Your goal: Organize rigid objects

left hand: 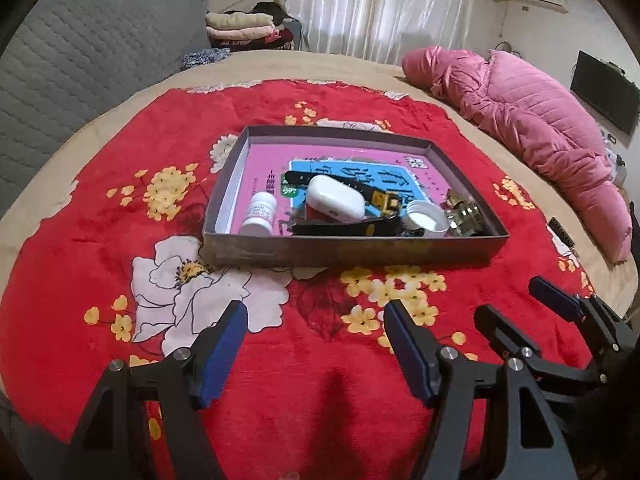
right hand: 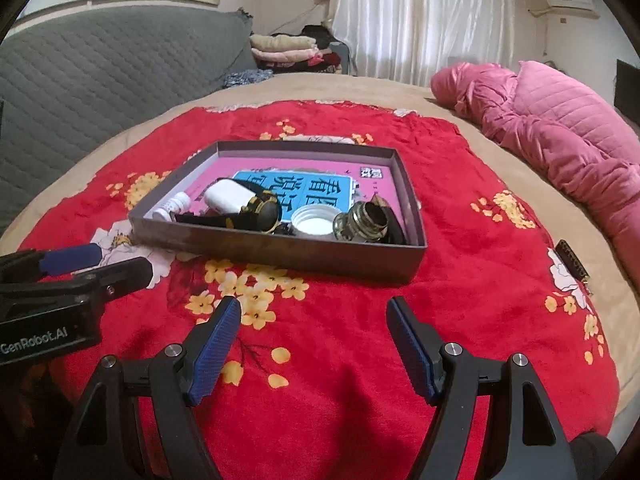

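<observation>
We note a bed covered by a red flowered blanket (left hand: pixel 100 240), with a gray quilted headboard (left hand: pixel 80 64) at upper left, white curtains (left hand: pixel 380 4) at top centre and a pink padded coat (left hand: pixel 540 120) at right. A shallow gray box (left hand: pixel 344 250) sits mid-frame on the blanket, holding a pink and blue book (left hand: pixel 264 160), a small white bottle (left hand: pixel 260 214), a white case (left hand: pixel 335 198), a black strap (left hand: pixel 340 228), a white lid (left hand: pixel 425 220) and a glass jar (left hand: pixel 464 216). The box lies above both tongs in each view, well apart from their tips. The left tongs (left hand: pixel 314 344) stand wide, gripping nothing, over bare blanket. The right tongs (right hand: pixel 314 340) likewise stand wide and empty, touching nothing we can see.
</observation>
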A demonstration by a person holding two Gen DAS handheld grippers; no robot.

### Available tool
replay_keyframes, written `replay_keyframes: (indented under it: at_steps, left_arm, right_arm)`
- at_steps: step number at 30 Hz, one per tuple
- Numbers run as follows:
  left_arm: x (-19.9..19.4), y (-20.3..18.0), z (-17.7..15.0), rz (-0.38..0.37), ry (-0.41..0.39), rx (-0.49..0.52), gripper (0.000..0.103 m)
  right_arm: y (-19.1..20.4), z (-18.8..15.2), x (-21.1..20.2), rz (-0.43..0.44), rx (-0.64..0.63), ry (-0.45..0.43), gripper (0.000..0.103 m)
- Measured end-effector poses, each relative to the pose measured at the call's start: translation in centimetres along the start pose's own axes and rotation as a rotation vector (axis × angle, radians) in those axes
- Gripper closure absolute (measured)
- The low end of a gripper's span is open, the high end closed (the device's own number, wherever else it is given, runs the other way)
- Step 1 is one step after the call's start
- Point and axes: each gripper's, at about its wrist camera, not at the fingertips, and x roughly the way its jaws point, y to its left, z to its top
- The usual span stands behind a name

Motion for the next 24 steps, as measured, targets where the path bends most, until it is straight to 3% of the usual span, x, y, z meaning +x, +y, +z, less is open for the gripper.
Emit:
replay_keyframes:
  at_steps: [12, 24]
  left_arm:
    - [1.5, 0.9, -0.4, -0.003, 0.044, -0.044, 0.033]
    - [1.7, 0.8, -0.6, 0.004, 0.053, -0.025, 0.033]
  right_arm:
    - [-0.6, -0.2, 0.9, 0.004, 0.026, 0.018, 0.027]
    - [-0.3, -0.4, 1.3, 0.036, 0.033, 0.034, 0.027]
